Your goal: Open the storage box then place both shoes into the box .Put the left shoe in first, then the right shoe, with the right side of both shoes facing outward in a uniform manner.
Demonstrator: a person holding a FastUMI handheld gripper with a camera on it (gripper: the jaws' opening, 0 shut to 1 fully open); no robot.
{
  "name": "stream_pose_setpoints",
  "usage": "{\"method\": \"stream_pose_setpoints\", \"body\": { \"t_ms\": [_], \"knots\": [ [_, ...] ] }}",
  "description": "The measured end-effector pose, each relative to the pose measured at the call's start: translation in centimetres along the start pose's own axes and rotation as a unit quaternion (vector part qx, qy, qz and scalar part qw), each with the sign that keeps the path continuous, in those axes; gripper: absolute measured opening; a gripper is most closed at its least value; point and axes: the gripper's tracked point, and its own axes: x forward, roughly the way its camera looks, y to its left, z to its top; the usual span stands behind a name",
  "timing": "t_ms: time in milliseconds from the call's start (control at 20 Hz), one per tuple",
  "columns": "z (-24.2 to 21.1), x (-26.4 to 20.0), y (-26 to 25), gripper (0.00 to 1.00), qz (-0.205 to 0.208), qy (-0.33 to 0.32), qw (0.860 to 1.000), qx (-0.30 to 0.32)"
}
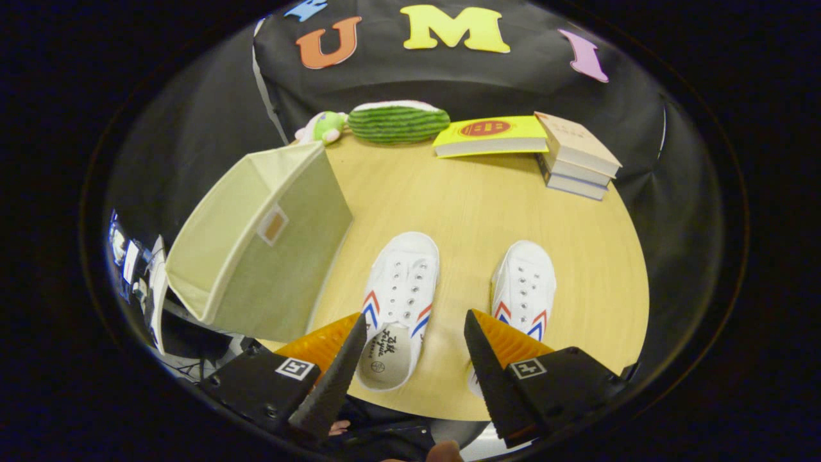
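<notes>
Two white canvas shoes with red and blue chevrons lie on the round wooden table (474,212), toes pointing away from me. The left shoe (401,301) lies between my fingers, its heel opening nearest me. The right shoe (526,289) sits beside it, partly behind my right finger. A pale green fabric storage box (256,244) stands at the table's left edge, beyond my left finger, with its opening turned left, away from the shoes. My gripper (415,330) is open above the left shoe's heel, holding nothing.
At the table's far side lie a green watermelon-striped plush (397,122) with a small green toy (324,125) beside it, a yellow book (490,136) and a stack of pale books (577,163). Part of a hand shows below the fingers, near the table's front edge.
</notes>
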Motion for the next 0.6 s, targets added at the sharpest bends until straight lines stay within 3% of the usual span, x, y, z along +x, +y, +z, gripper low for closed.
{"method": "stream_pose_setpoints", "body": {
  "t_ms": [450,600],
  "knots": [
    [-2.1,6.4,-0.7,0.90,0.015,0.091,0.995,0.030],
    [-2.2,7.0,0.1,0.77,0.035,0.103,0.993,0.036]
  ]
}}
